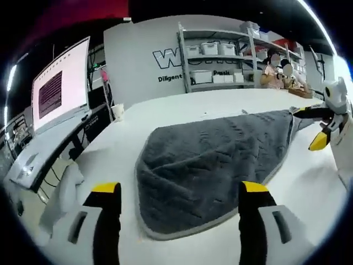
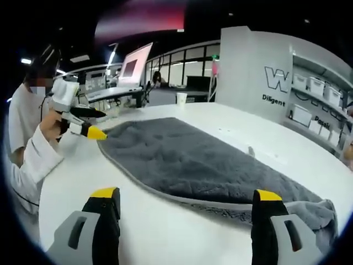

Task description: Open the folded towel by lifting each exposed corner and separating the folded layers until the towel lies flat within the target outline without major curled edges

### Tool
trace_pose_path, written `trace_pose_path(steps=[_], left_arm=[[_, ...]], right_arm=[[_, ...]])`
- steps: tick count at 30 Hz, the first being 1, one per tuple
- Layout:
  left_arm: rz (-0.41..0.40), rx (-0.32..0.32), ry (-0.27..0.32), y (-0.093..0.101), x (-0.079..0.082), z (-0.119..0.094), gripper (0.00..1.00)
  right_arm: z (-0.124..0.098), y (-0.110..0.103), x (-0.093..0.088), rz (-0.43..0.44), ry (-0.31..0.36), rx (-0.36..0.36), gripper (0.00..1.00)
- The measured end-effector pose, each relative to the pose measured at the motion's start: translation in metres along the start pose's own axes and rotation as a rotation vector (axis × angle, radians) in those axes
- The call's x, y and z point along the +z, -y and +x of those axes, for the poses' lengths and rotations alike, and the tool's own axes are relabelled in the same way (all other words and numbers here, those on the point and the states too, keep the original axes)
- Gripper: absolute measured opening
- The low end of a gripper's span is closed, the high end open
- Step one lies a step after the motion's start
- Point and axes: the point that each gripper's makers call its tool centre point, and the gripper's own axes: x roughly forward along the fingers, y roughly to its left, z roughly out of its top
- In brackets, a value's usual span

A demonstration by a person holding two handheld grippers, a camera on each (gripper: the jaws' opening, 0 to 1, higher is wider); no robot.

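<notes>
We've got the grey towel (image 2: 193, 160) spread on the white table (image 2: 165, 232), our right gripper (image 2: 187, 212) gaping wide.

**Grey towel, white table, yellow tips**

The towel (image 1: 209, 165) in front of me is dark charcoal grey with a faint quilted texture and a paler grey border along its edge. It lies on a plain white table (image 1: 165, 110). My left gripper (image 1: 179, 190) has black jaws capped in bright yellow, set in light grey housings; my right gripper (image 2: 185, 193) has the same colours. My sleeve (image 2: 33, 160) is white. The wall (image 1: 143, 55) is white with dark lettering, and the monitor (image 1: 60, 83) glows pale pink with a darker maroon block.
</notes>
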Motion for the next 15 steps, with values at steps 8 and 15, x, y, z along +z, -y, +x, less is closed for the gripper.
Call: trace_pose_path(steps=[8, 15], left_arm=[[0.045, -0.109, 0.079, 0.028, 0.053, 0.03, 0.99], [0.123, -0.162, 0.067, 0.045, 0.065, 0.054, 0.99]], right_arm=[[-0.004, 0.008, -0.001, 0.023, -0.006, -0.026, 0.99], [-0.005, 0.012, -0.002, 0.032, -0.005, -0.035, 0.99]])
